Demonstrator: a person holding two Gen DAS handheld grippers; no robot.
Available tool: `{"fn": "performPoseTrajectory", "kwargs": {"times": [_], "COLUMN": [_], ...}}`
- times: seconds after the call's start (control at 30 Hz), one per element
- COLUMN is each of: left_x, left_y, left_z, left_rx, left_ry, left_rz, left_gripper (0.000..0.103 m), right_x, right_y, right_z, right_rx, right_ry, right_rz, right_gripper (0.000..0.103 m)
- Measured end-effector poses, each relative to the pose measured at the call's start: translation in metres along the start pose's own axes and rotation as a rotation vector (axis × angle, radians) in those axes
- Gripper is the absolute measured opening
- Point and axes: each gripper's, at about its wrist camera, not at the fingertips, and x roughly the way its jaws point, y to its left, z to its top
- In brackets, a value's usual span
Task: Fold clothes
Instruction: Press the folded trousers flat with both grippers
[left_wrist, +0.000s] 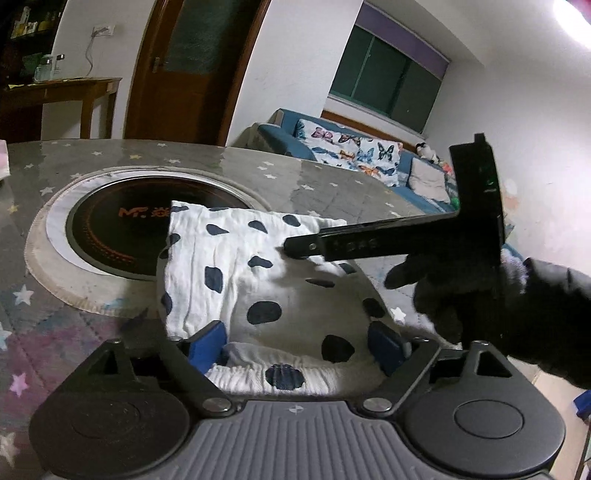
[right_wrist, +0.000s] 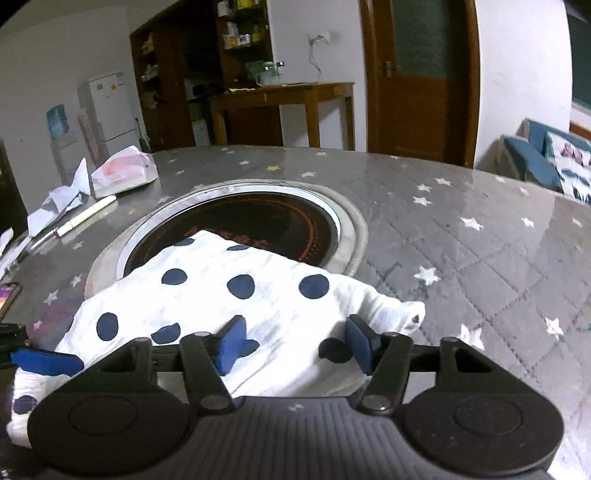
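A folded white garment with dark blue spots (left_wrist: 258, 266) lies on the star-patterned table (left_wrist: 332, 184), its far edge over the round black cooktop (left_wrist: 122, 229). My left gripper (left_wrist: 295, 347) stands open, its blue pads wide apart either side of the garment's near hem. The right gripper (left_wrist: 299, 251), held by a black-gloved hand (left_wrist: 461, 295), reaches in from the right over the cloth. In the right wrist view the right gripper (right_wrist: 295, 343) is open above the garment (right_wrist: 221, 295), nothing pinched. A blue finger of the left gripper (right_wrist: 48, 362) shows at the left edge.
A pink-and-white bag (right_wrist: 123, 173), crumpled papers (right_wrist: 59, 203), a pen (right_wrist: 85, 216) and a phone (right_wrist: 7, 295) lie on the table's left side. Beyond the table stand a wooden side table (right_wrist: 280, 96), a door (right_wrist: 417, 74) and a blue sofa (left_wrist: 369, 155).
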Motion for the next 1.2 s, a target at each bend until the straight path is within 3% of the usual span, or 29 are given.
{"fn": "performPoseTrajectory", "kwargs": {"times": [0.07, 0.2, 0.6, 1.2], "left_x": [0.001, 0.003, 0.003, -0.002], "left_y": [0.000, -0.004, 0.005, 0.011], "left_z": [-0.002, -0.005, -0.004, 0.002], "left_rx": [0.000, 0.025, -0.004, -0.052], "left_ry": [-0.008, -0.020, -0.038, -0.065], "left_rz": [-0.016, -0.026, -0.085, -0.106], "left_gripper": [0.097, 0.101, 0.103, 0.103], "right_x": [0.001, 0.006, 0.014, 0.015], "right_y": [0.004, 0.014, 0.024, 0.024], "right_z": [-0.002, -0.004, -0.002, -0.001], "right_rx": [-0.024, -0.078, -0.117, -0.117], "right_ry": [-0.006, -0.011, 0.017, 0.020], "right_rz": [-0.003, -0.016, -0.009, -0.006], "right_gripper": [0.072, 0.085, 0.103, 0.103]}}
